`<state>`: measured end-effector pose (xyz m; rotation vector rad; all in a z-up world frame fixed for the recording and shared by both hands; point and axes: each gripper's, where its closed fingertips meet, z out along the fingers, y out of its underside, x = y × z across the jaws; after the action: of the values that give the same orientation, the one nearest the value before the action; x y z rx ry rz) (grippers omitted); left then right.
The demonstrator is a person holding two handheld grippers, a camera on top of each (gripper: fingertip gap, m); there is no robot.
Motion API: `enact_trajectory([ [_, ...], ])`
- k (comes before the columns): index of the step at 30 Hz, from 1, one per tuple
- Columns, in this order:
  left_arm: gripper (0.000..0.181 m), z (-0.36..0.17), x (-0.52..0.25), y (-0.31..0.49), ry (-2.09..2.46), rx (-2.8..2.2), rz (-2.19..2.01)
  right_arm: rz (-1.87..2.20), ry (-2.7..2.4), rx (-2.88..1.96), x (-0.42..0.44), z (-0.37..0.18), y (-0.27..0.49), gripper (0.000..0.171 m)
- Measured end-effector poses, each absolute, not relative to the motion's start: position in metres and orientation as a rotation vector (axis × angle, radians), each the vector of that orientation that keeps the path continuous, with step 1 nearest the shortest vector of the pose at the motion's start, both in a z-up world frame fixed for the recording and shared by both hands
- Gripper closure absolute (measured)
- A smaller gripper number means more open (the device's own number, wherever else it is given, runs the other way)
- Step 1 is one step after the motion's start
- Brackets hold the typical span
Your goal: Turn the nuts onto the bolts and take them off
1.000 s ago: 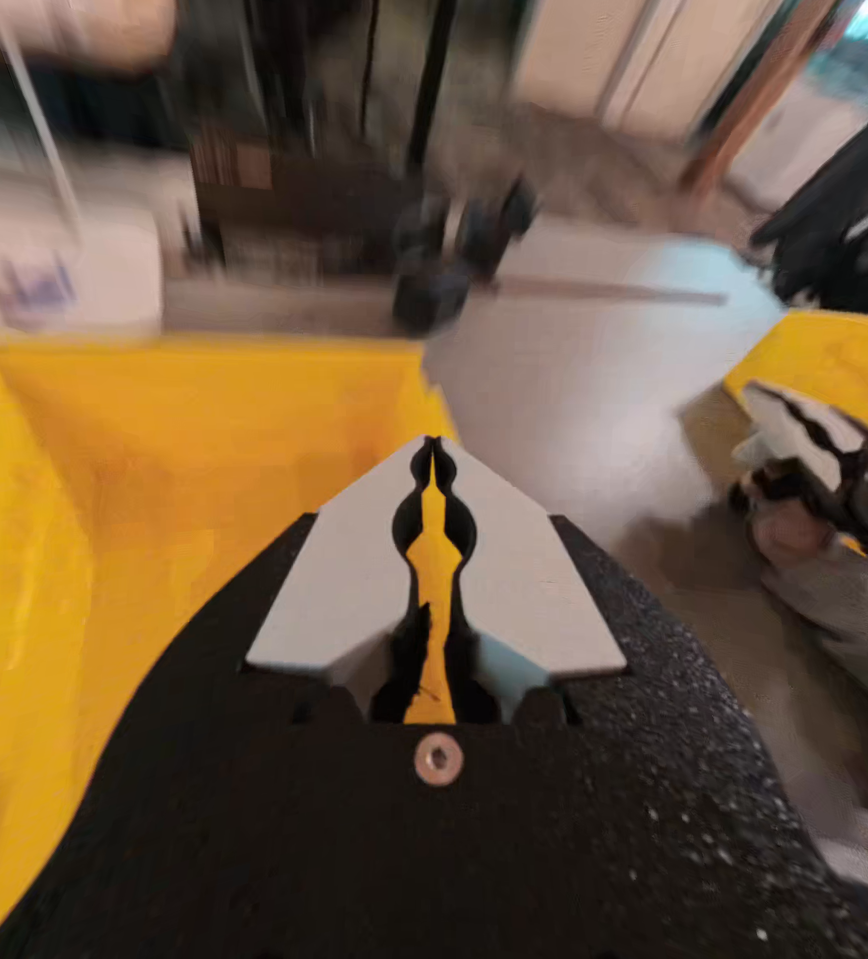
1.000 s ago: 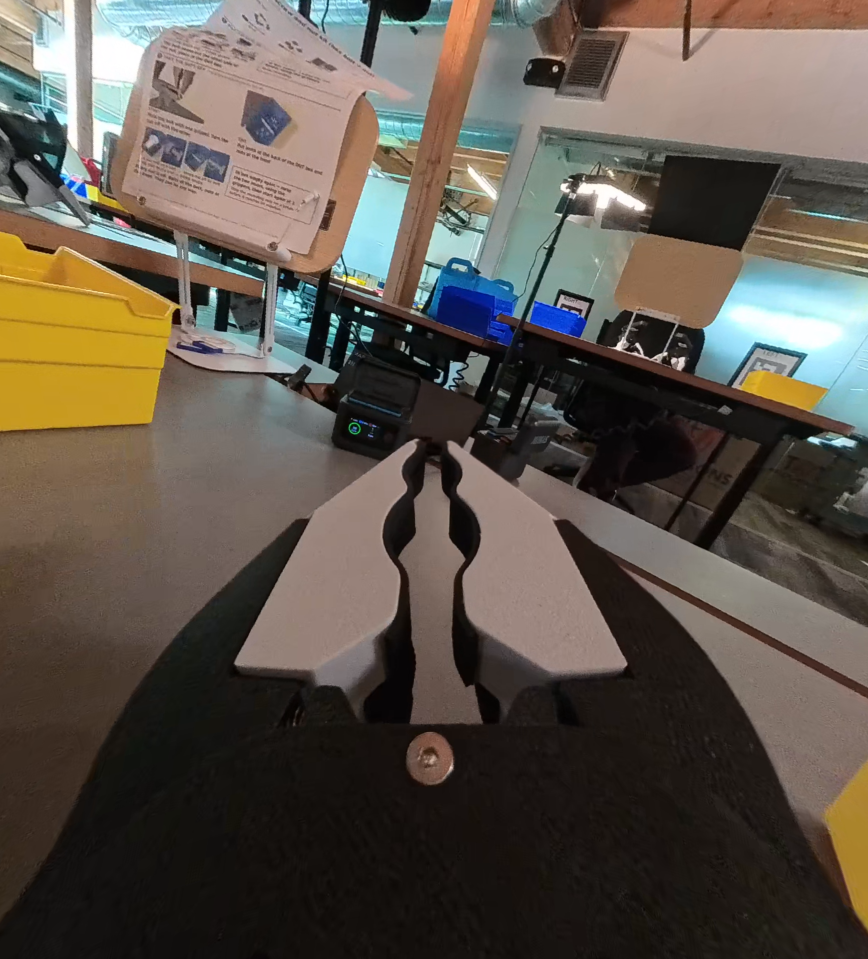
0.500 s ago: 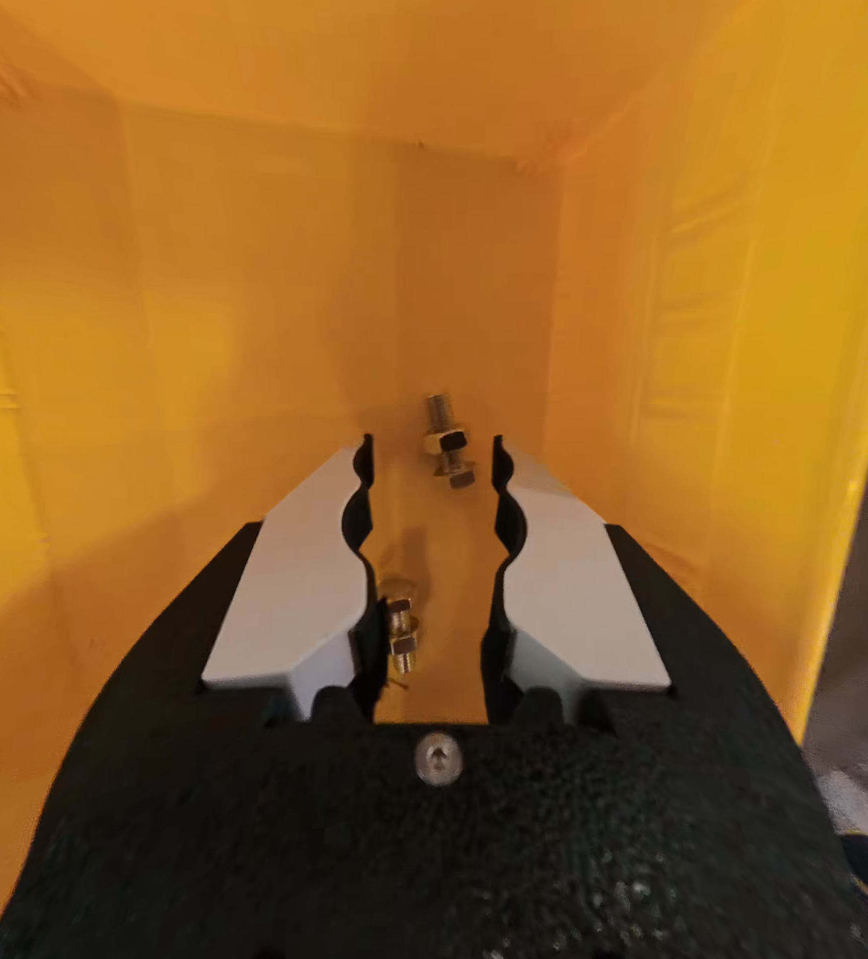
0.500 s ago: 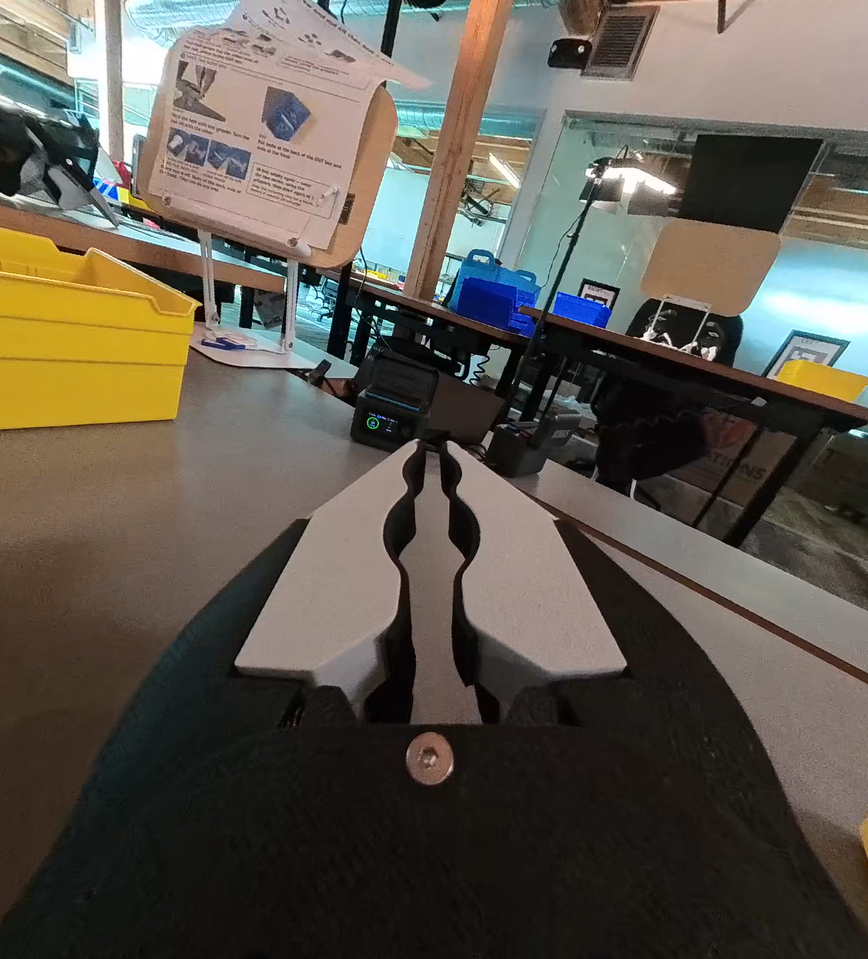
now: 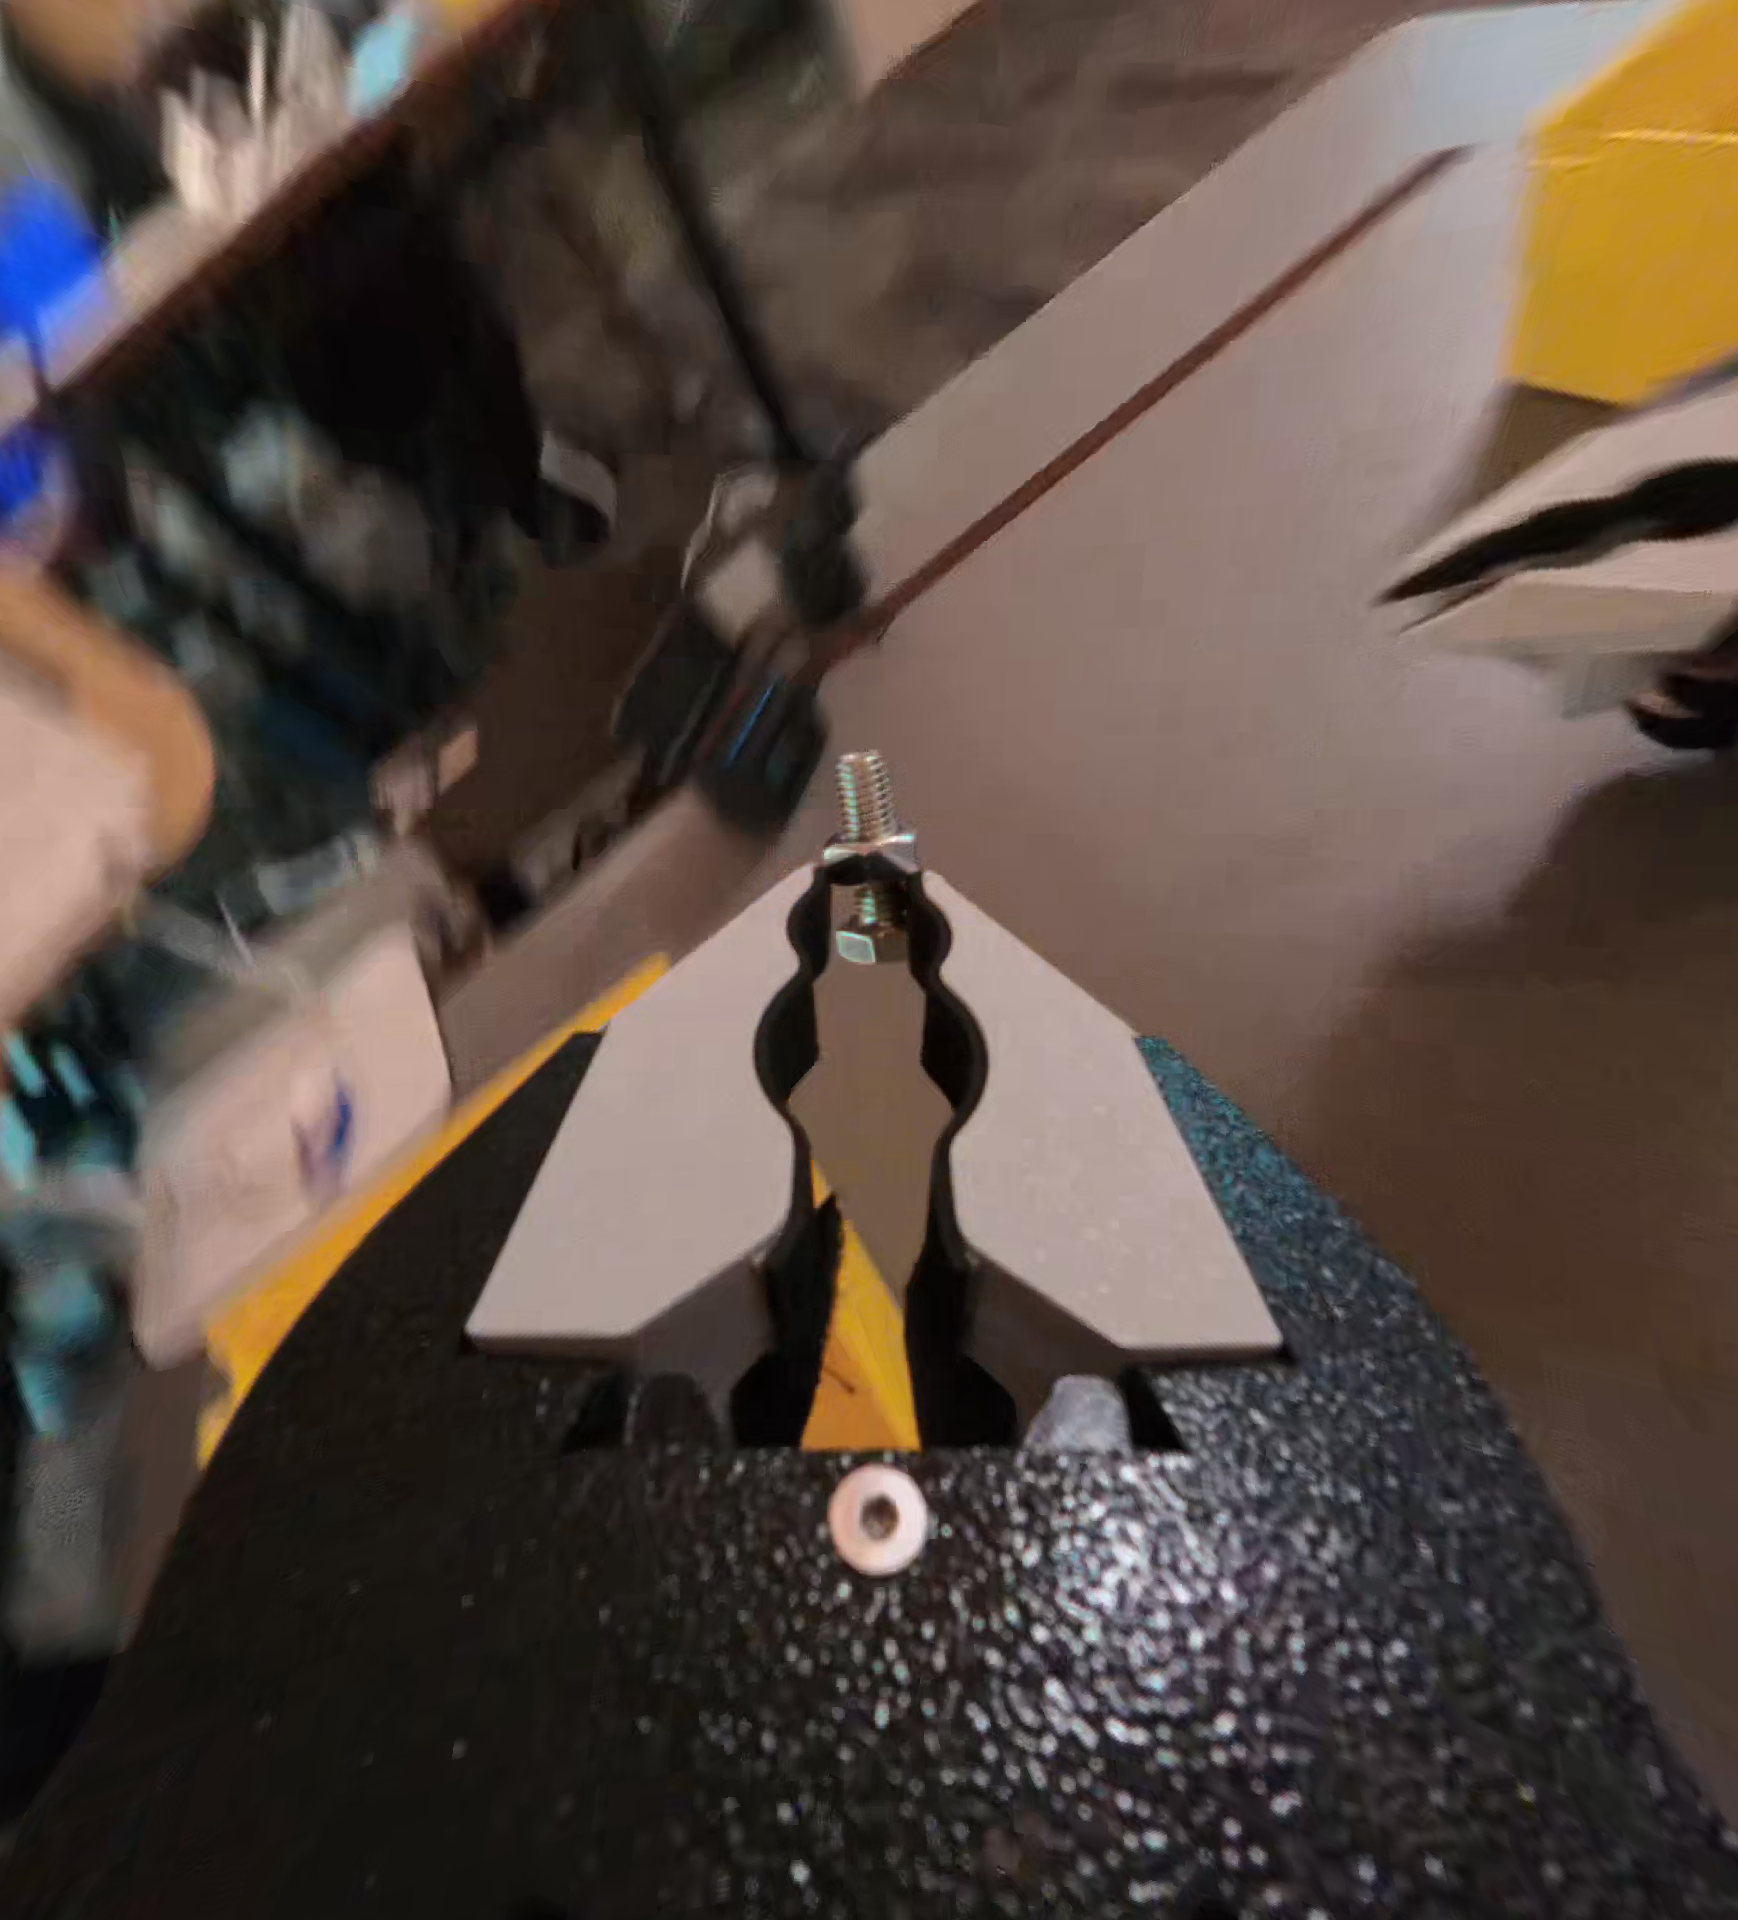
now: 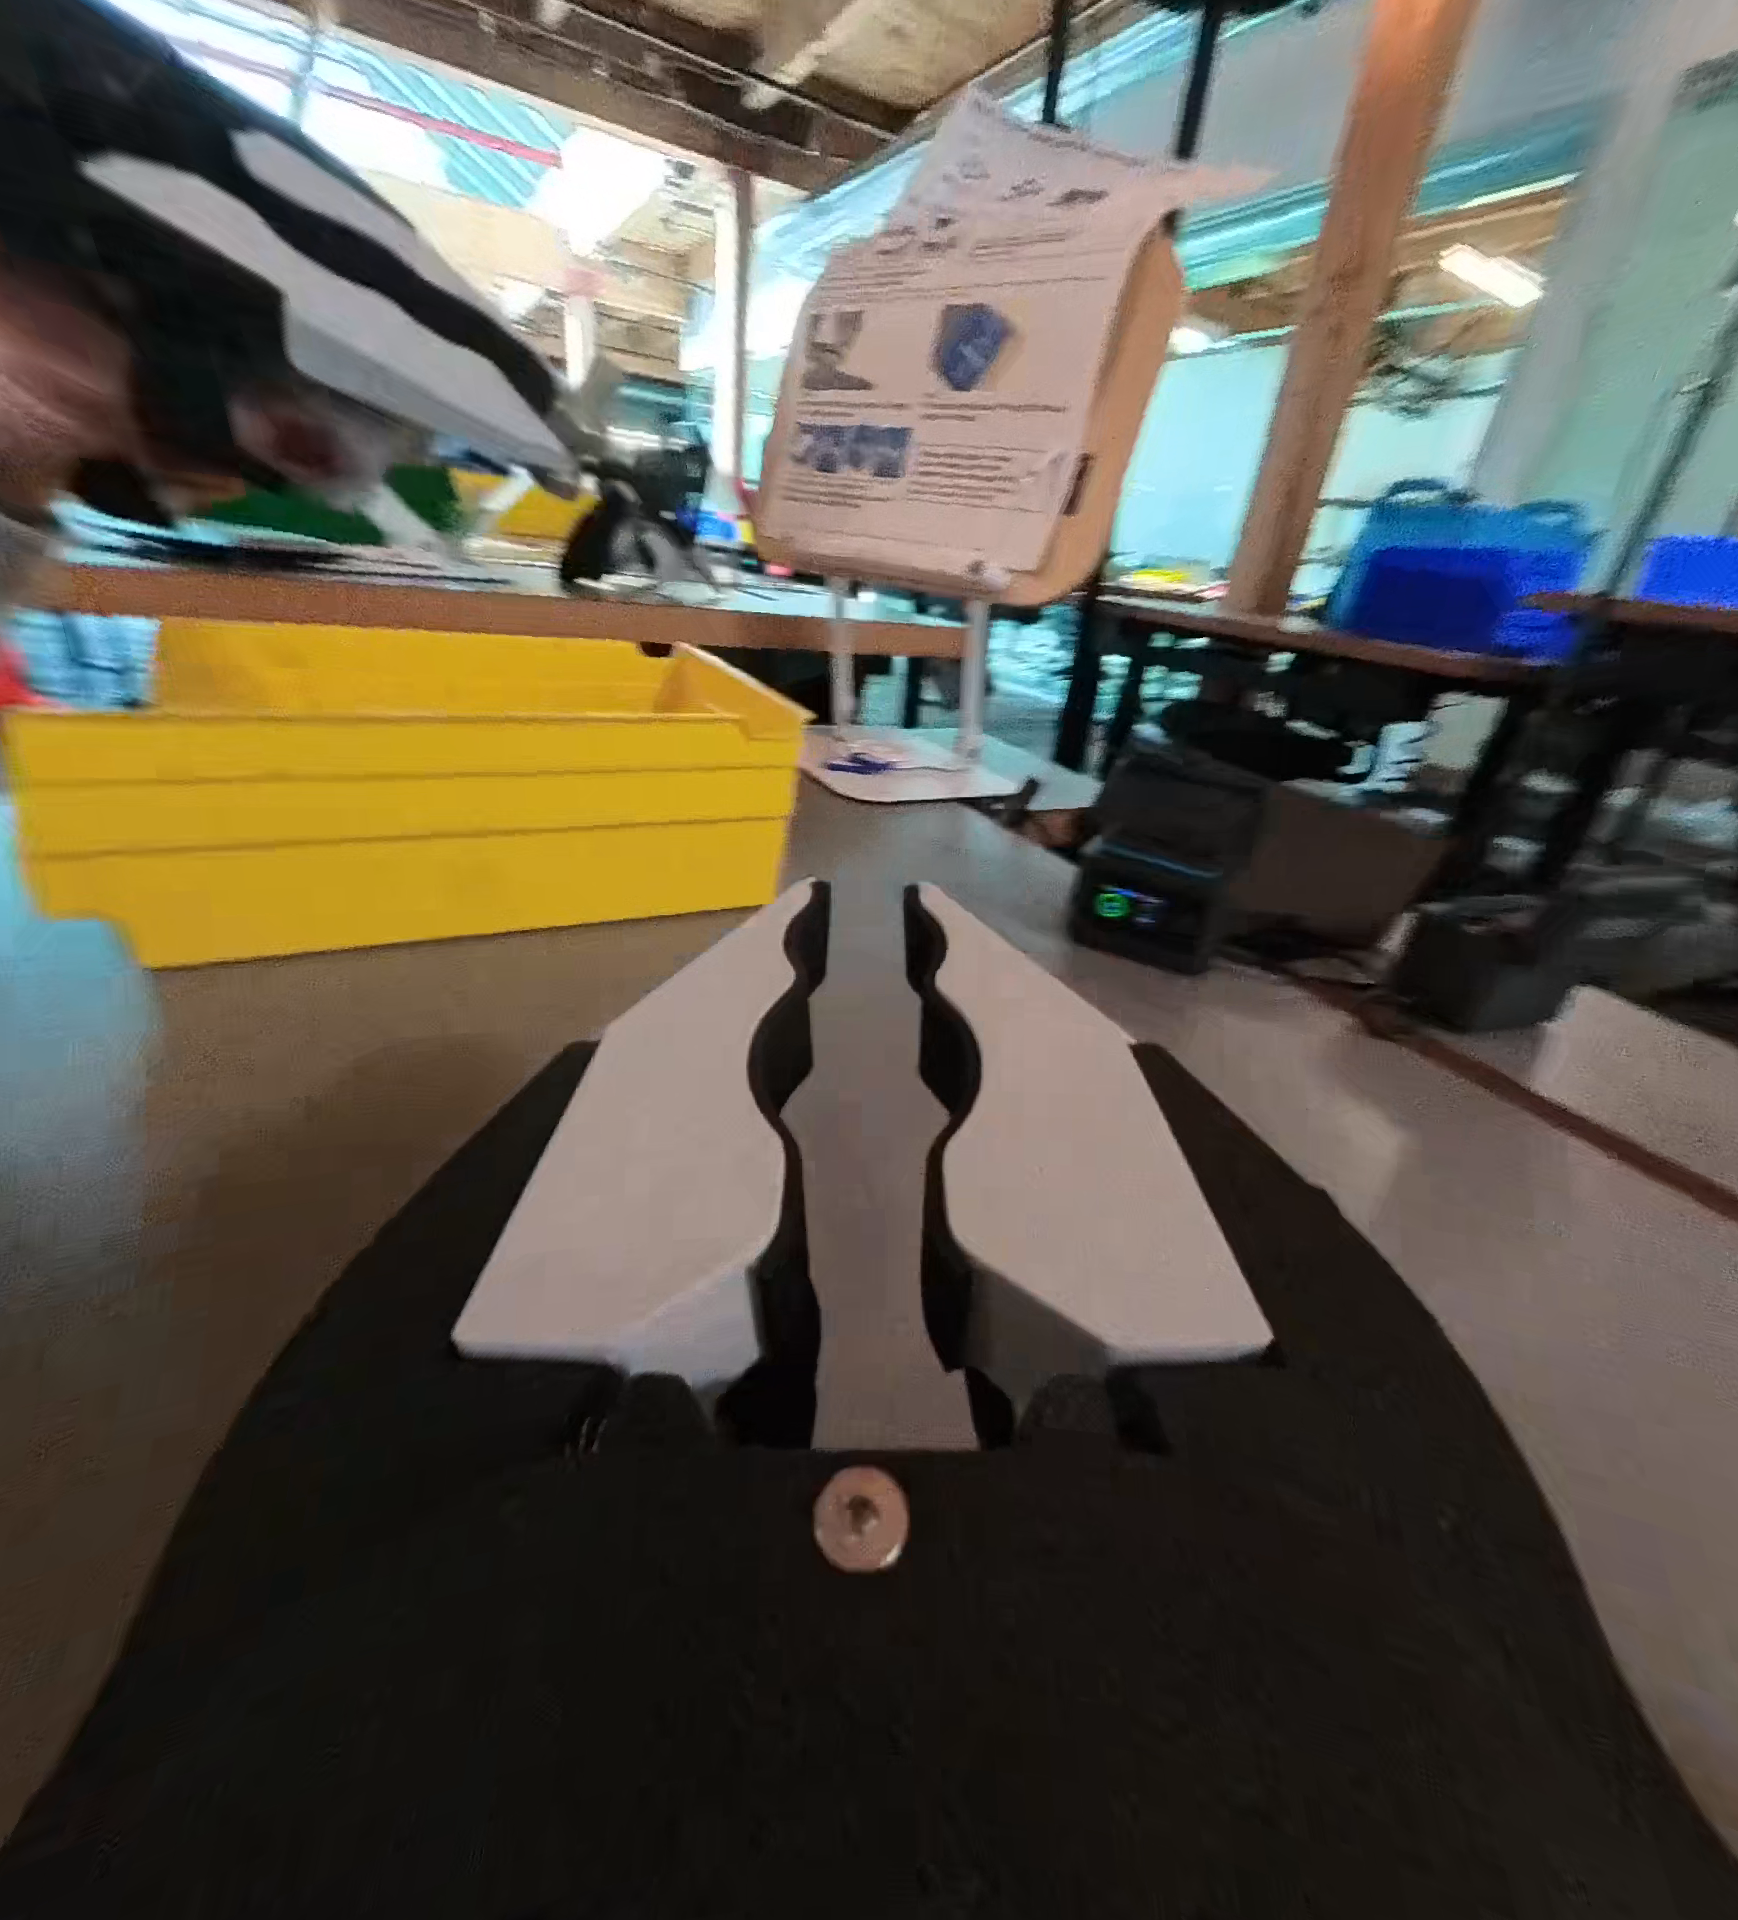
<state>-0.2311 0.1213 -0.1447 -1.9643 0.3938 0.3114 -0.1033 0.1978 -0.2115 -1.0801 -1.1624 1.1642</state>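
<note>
My left gripper (image 5: 867, 883) is shut on a small steel bolt (image 5: 863, 790), pinched at the fingertips with the threaded end pointing away and the head (image 5: 860, 943) between the fingers. A hex nut (image 5: 869, 854) sits on the bolt at the fingertips. The view is motion-blurred. My right gripper (image 6: 865, 894) is held low over the grey table (image 6: 221, 1143) with a narrow gap between its fingers and nothing in it. It also shows blurred at the right of the left wrist view (image 5: 1623, 540). The left gripper shows blurred at the upper left of the right wrist view (image 6: 325, 312).
A yellow bin (image 6: 408, 810) stands on the table to the left; its edge shows under my left gripper (image 5: 429, 1195). A second yellow bin (image 5: 1675, 208) is at the far right. A sign board on a stand (image 6: 958, 384) and a black device (image 6: 1145, 894) stand near the table's far edge.
My left gripper was open inside the yellow bin over two bolts; it has shut on one and lifted it out. My right gripper has turned left toward the bin and opened slightly.
</note>
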Motion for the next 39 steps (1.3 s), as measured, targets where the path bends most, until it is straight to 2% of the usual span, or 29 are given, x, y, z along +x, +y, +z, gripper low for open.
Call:
enact_trajectory([
  [1, 0.169, -0.144, -0.204, 0.127, 0.559, -1.892, 0.380, 1.287, -1.196, -1.101, -0.103, -0.209, 0.186, 0.155],
  [3, 0.169, -0.152, -0.170, 0.139, 0.806, -1.723, 0.671, 1.527, -1.216, -1.150, -0.099, -0.199, 0.168, 0.143],
  [6, 0.168, -0.184, -0.134, 0.151, 1.053, -1.571, 0.979, 1.660, -1.239, -1.209, -0.094, -0.187, 0.157, 0.139],
  [11, 0.169, -0.231, -0.098, 0.160, 1.095, -1.573, 0.861, 1.409, -1.449, -1.308, -0.098, -0.217, 0.157, 0.149],
  [13, 0.169, -0.237, -0.096, 0.161, 1.096, -1.568, 0.857, 1.375, -1.492, -1.336, -0.099, -0.227, 0.158, 0.156],
  [21, 0.169, -0.246, -0.095, 0.163, 1.111, -1.567, 0.841, 1.346, -1.535, -1.376, -0.097, -0.235, 0.156, 0.158],
  [27, 0.169, -0.253, -0.088, 0.162, 1.042, -1.599, 0.672, 1.380, -1.557, -1.364, -0.091, -0.237, 0.155, 0.163],
  [28, 0.169, -0.258, -0.087, 0.162, 1.068, -1.606, 0.685, 1.389, -1.542, -1.349, -0.091, -0.234, 0.154, 0.171],
  [30, 0.169, -0.263, -0.092, 0.164, 1.089, -1.607, 0.764, 1.340, -1.535, -1.383, -0.088, -0.236, 0.160, 0.171],
  [32, 0.169, -0.265, -0.092, 0.164, 1.083, -1.613, 0.736, 1.351, -1.544, -1.395, -0.087, -0.239, 0.161, 0.152],
  [35, 0.169, -0.260, -0.094, 0.164, 1.062, -1.603, 0.745, 1.384, -1.573, -1.447, -0.088, -0.245, 0.158, 0.138],
  [37, 0.169, -0.259, -0.094, 0.164, 1.062, -1.601, 0.743, 1.393, -1.594, -1.445, -0.089, -0.248, 0.155, 0.144],
  [39, 0.169, -0.257, -0.093, 0.164, 1.067, -1.591, 0.750, 1.384, -1.572, -1.416, -0.091, -0.246, 0.156, 0.163],
])
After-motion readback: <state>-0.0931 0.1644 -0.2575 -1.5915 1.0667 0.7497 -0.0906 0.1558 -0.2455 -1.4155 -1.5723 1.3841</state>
